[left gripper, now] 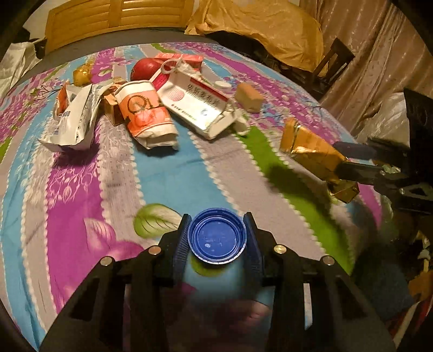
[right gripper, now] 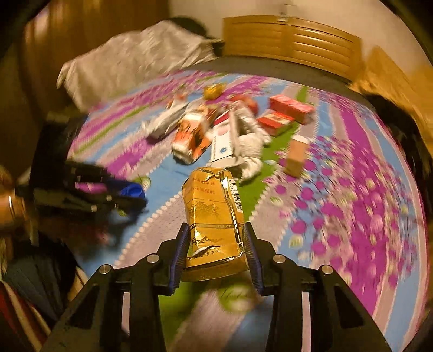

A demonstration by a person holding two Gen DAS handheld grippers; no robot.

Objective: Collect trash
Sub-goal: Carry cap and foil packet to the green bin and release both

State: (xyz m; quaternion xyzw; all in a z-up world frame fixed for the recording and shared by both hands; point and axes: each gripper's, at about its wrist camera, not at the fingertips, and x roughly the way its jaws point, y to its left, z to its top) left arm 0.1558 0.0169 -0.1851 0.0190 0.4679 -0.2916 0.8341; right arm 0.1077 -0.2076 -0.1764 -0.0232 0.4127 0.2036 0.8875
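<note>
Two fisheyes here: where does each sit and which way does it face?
Left wrist: on the left gripper, angled down the bedspread toward the headboard; its fingers clamp a blue cap; right gripper at right edge.
Right wrist: on the right gripper, same heading; fingers clamp a gold pack; left gripper at left.
Shared: cap, pack, trash pile, headboard.

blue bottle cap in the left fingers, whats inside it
The round blue plastic bottle cap faces open side up, and its hollow holds nothing but a few pale specks on the floor. The flowered cloth directly under it is hidden.
</note>
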